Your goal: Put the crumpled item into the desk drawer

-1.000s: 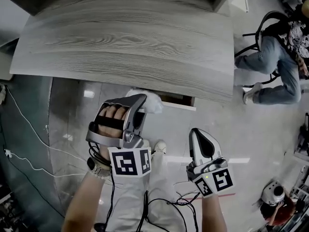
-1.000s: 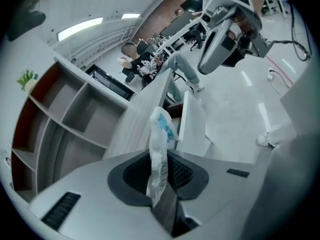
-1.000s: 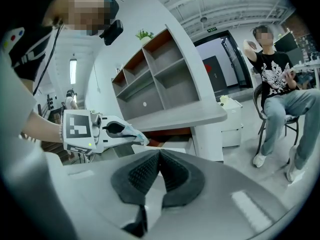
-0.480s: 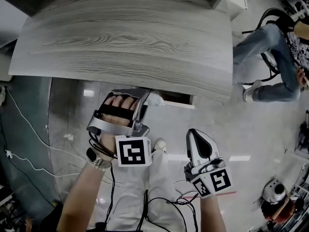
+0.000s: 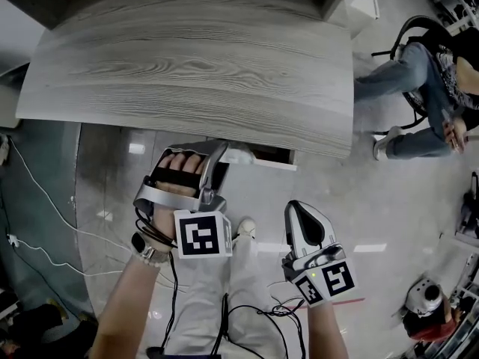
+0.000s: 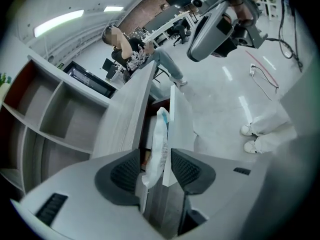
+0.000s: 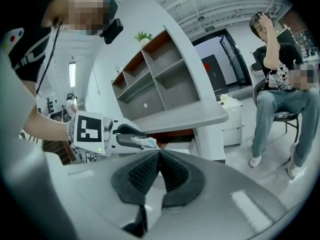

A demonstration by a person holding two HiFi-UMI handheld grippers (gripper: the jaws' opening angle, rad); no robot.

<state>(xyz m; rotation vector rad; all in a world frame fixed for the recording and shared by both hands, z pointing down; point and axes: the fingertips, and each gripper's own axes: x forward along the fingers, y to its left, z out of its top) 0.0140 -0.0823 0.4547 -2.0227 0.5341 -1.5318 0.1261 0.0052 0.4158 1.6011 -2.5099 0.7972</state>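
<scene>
Now left gripper (image 6: 156,168) jaws opening round crumpled item (image 6: 160,134) over drawer (image 6: 181,116); we reckon it light, soft, pinch mid-fold

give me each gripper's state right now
Left gripper: jaws opening, the crumpled item loose between them.
Right gripper: shut, empty.
</scene>
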